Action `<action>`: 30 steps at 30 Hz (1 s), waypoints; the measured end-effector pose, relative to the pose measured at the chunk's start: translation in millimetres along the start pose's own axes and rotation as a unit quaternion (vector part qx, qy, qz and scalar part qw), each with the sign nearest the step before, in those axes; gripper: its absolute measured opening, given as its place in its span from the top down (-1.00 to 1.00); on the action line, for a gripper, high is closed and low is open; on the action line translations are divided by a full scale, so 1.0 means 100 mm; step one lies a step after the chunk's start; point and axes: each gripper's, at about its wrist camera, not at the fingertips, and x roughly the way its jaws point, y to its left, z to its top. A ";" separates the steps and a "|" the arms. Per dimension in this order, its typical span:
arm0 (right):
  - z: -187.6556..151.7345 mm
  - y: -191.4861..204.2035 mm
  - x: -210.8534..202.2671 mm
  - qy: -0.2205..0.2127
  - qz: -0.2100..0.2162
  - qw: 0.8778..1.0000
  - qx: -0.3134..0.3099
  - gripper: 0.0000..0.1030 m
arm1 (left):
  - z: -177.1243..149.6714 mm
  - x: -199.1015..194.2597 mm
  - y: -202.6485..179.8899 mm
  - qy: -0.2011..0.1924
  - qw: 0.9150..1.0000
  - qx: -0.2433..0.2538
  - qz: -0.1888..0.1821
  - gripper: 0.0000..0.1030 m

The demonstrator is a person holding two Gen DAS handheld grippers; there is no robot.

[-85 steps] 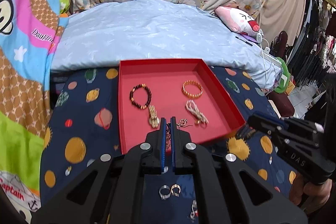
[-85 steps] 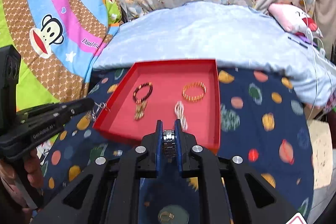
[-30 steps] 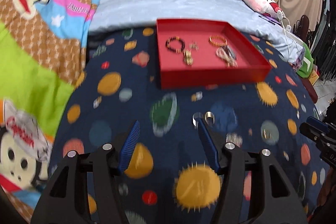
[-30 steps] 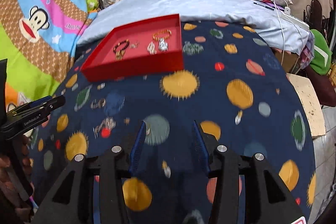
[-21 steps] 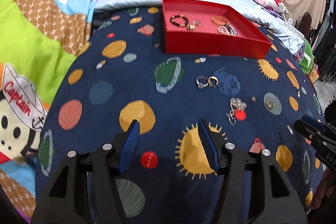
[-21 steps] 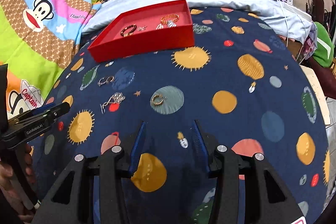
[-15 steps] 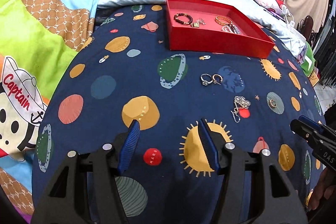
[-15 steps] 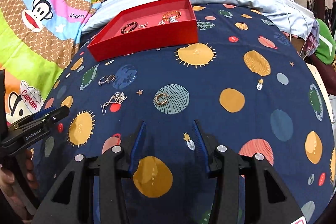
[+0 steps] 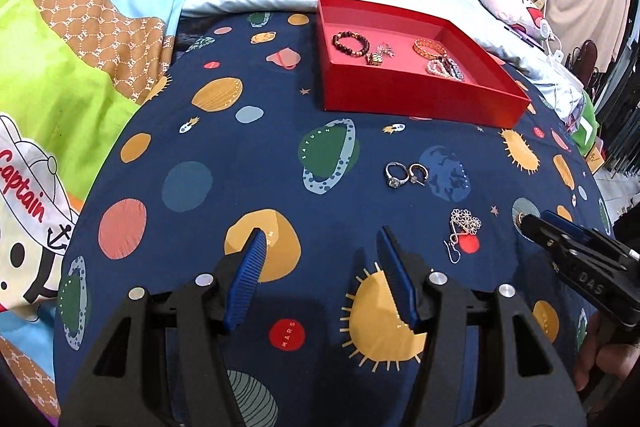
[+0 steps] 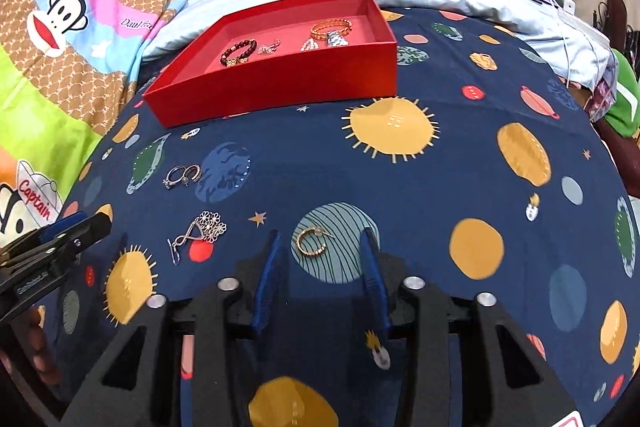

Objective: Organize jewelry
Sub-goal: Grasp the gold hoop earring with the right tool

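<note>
With both loads now dropped in the red tray point(image 9: 420, 99), I have pulled back over the bed, my left gripper point(image 9: 320, 275) spread wide and empty, my right gripper point(image 10: 320, 267) likewise, its fingers straddling the gold hoop earring point(image 10: 312, 241), my likely next pickup.

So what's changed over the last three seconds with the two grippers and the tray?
Both grippers let go and pulled back from the red tray. The left gripper dropped its small chain there; the right gripper dropped the metal watch band, and now frames the gold hoop earring. The rings and flower earring stayed on the blanket.
</note>
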 end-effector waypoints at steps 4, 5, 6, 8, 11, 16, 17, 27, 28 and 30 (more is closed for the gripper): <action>0.02 0.03 0.04 -0.002 -0.013 1.000 -0.012 0.51 | 0.03 0.02 0.00 -0.001 1.000 0.000 -0.002 -0.08; 0.02 0.03 0.05 -0.002 -0.016 1.000 -0.014 0.60 | 0.04 0.02 0.00 -0.002 1.000 0.000 -0.004 -0.08; 0.02 0.03 0.05 -0.002 -0.018 1.000 -0.017 0.61 | 0.05 0.03 -0.01 -0.002 1.000 0.000 -0.005 -0.07; 0.02 0.02 0.05 -0.002 -0.017 1.000 -0.018 0.61 | 0.07 0.04 -0.03 -0.003 1.000 0.001 -0.008 -0.07; 0.01 0.01 0.04 -0.002 -0.017 1.000 -0.017 0.62 | 0.10 0.06 -0.07 -0.004 1.000 0.005 -0.013 -0.07; 0.02 -0.05 -0.02 -0.007 -0.012 1.000 -0.006 0.62 | 0.20 0.11 -0.15 -0.006 1.000 0.011 -0.026 -0.07; 0.03 -0.06 -0.04 -0.008 -0.011 1.000 -0.004 0.62 | 0.21 0.13 -0.17 -0.006 0.999 0.012 -0.031 -0.07; 0.05 -0.14 -0.06 -0.009 -0.004 1.000 0.009 0.62 | 0.31 0.43 -0.44 0.002 0.998 0.047 -0.044 0.34; 0.06 -0.15 -0.06 -0.008 -0.003 1.000 0.010 0.62 | 0.30 0.47 -0.45 0.006 0.998 0.048 -0.043 0.41; 0.06 -0.18 -0.05 -0.006 0.002 1.000 0.016 0.62 | 0.28 0.50 -0.45 0.006 0.998 0.048 -0.044 0.52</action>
